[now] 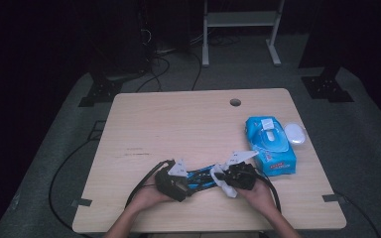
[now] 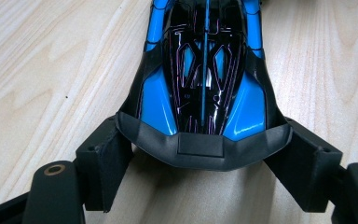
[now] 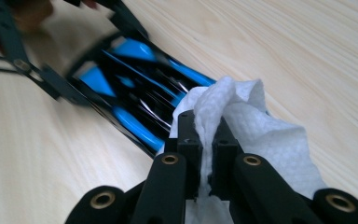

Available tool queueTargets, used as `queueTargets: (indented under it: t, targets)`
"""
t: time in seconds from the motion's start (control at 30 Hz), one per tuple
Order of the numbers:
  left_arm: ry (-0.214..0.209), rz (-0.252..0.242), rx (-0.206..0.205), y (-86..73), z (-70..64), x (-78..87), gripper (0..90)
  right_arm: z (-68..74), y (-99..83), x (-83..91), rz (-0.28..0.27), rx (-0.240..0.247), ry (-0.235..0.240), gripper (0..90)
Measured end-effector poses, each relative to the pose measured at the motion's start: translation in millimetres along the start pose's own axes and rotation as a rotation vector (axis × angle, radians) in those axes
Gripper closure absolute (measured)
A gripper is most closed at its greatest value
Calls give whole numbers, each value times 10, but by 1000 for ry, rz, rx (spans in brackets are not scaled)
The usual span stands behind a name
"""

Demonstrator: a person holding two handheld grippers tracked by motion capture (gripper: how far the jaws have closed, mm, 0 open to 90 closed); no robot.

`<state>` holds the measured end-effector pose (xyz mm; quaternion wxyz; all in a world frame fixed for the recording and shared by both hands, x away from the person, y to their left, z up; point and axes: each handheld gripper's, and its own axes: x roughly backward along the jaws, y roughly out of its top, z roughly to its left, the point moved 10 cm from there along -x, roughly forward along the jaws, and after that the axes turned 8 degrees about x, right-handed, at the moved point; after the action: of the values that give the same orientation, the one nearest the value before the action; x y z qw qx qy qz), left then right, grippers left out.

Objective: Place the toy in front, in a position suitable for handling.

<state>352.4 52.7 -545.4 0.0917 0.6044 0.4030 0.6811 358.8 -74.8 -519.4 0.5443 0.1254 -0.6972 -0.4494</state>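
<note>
While one wipe (image 3: 242,121) touches one toy car (image 2: 205,79), grippers clamp both.

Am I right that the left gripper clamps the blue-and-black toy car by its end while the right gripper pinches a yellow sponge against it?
Not quite: the right gripper pinches a white wet wipe, not a yellow sponge, as the right gripper view shows. The left gripper does clamp the blue-and-black toy car by its end.

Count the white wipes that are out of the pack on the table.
1. A single white wipe is pinched in the right gripper, against the end of the blue and black toy car near the table's front edge. Others may sit inside the blue wipe pack.
</note>
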Motion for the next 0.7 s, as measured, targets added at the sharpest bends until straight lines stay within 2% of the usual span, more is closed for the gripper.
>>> queueTargets:
  t: [0.07, 0.1, 0.13, 0.17, 0.2, 0.23, 0.27, 0.33, 0.4, 0.43, 0.47, 0.5, 0.57, 0.63, 0.7]
  targets:
    - [3, -1, 4, -6, 12, 5, 250, 96, 97, -55, -9, 37, -1, 855]
    - [3, -5, 4, -4, 11, 1, 252, 154, 153, -84, -21, 38, 33, 856]
    - [8, -9, 1, 13, 2, -15, 252, 280, 259, -175, -38, 23, 100, 855]
    - [8, -9, 1, 13, 2, -15, 253, 280, 259, -175, -38, 23, 100, 855]
    - [9, -10, -2, 23, -1, -23, 253, 422, 305, -293, -17, 51, 146, 856]
    - [8, -9, -3, 27, -4, -27, 253, 422, 305, -293, -17, 51, 146, 855]
    - [7, -5, -7, 26, 1, -25, 253, 478, 312, -338, -8, 72, 151, 855]
    - [3, -10, -5, 23, 3, -24, 254, 478, 325, -340, -3, 93, 140, 855]
    - [1, -13, -2, 26, 1, -27, 254, 369, 294, -299, 6, 72, 117, 857]
    - [3, -11, -3, 29, 1, -29, 255, 330, 295, -286, -5, 40, 119, 857]
    - [4, -8, -8, 32, 3, -31, 255, 320, 294, -289, -5, 34, 114, 857]
    - [4, -8, -10, 34, 0, -32, 255, 340, 301, -306, -5, 52, 107, 857]
    - [5, -3, -12, 33, -2, -30, 255, 450, 333, -376, 2, 77, 137, 857]
    - [6, -3, -6, 17, 8, -15, 255, 515, 377, -446, 4, 98, 138, 857]
    - [4, -7, 1, 3, 13, -5, 257, 484, 392, -456, 7, 82, 150, 858]
